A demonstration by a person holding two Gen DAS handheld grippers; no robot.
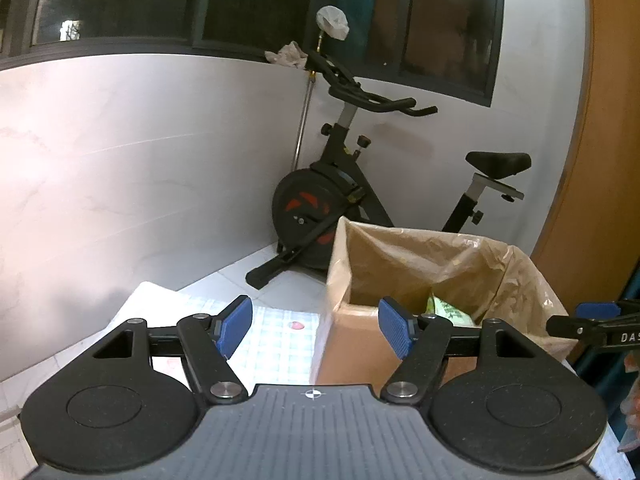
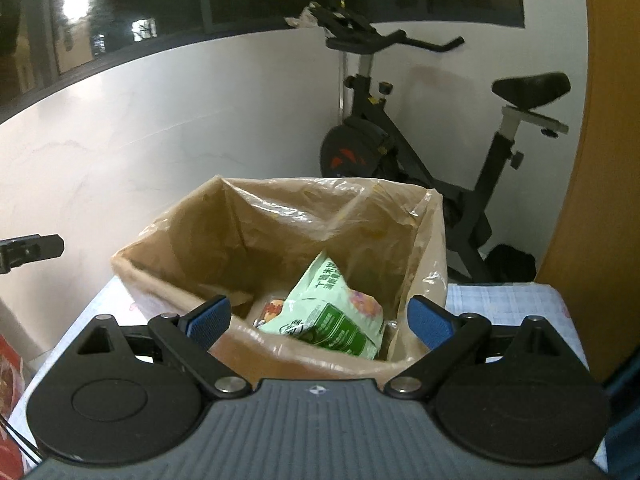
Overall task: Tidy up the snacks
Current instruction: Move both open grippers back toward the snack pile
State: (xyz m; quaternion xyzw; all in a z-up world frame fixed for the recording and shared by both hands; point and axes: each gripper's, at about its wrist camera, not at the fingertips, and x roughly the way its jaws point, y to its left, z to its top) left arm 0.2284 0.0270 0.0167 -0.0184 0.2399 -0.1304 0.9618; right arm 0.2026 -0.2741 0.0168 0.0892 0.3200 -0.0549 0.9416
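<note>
- Both claws, left claw [image 1: 316, 330] and right claw [image 2: 318, 322], gape wide and empty.
- Green snack bag [image 2: 334, 316] lies in the lined box [image 2: 280, 216].
- Next, probably fetch another snack from the counter [image 1: 276, 336].

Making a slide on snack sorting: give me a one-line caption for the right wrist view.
Open right gripper above a plastic-lined cardboard box holding a green snack bag, exercise bike behind.

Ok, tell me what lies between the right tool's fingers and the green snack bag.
Only the box's lined near rim, seen in the right wrist view; the right tool is open above the green snack bag.
</note>
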